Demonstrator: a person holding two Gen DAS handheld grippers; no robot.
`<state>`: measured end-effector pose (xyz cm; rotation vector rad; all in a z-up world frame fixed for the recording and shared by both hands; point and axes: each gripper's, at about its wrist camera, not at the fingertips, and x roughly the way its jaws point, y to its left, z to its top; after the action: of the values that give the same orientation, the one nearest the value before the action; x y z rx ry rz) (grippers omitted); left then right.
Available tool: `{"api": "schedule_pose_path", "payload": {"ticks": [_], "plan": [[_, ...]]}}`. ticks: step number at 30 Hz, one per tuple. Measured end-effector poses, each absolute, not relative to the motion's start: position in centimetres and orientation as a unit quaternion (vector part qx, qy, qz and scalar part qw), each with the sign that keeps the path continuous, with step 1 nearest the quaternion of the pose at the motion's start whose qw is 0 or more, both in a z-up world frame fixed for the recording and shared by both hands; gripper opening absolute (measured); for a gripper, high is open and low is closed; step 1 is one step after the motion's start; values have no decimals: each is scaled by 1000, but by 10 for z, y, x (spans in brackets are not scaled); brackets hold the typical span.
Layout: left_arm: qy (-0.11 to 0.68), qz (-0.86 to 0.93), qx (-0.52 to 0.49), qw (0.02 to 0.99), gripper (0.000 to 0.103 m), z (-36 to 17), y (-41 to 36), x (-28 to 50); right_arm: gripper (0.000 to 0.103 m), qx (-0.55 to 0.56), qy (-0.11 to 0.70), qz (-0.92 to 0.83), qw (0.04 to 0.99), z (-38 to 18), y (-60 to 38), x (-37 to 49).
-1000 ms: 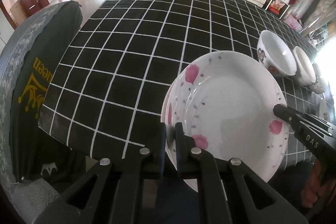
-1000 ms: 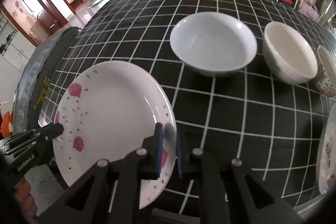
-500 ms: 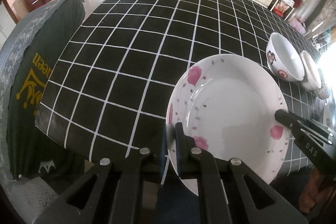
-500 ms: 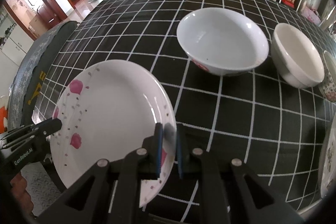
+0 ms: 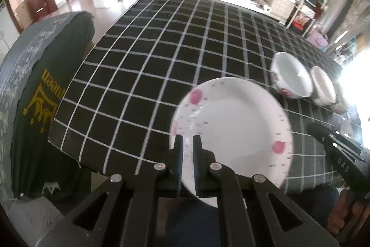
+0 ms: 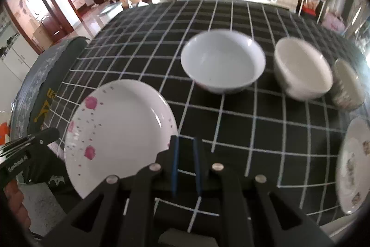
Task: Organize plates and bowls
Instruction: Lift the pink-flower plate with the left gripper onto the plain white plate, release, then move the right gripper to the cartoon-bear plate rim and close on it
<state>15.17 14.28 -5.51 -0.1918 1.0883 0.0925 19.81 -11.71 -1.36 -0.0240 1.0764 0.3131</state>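
Checked tablecloth (image 5: 143, 75) — plate (image 5: 233, 131) between left tongs (image 5: 187, 162)

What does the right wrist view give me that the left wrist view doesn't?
Only right wrist: a brown-patterned white plate at the table's near right edge, and nothing but cloth between the right gripper fingers. Only left wrist: the left gripper clamped on the rim of the white plate with pink flowers. Both: that plate, the white ceramic bowl, the cream bowl and the black checked tablecloth.
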Motion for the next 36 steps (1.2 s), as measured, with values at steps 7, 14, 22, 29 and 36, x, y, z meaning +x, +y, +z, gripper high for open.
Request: {"api": "schedule_pose_path", "payload": {"ticks": [7,14,22,29,36], "plan": [[488,-4,-60,871,7,-28,102,140,16,-6,393,66,917,35,-139,167],[473,-33,-40,880,7,-13,71,134,16,-9,396,27,918,46,-165,154],[464,-70,-11,883,7,-3,20,128,16,45,373,38,926,63,-205,126],[462,-98,0,881,7,-3,-18,129,16,60,376,9,925,63,-240,115],[469,-117,18,875,7,-4,-55,138,16,91,384,-27,918,61,-282,110]]}}
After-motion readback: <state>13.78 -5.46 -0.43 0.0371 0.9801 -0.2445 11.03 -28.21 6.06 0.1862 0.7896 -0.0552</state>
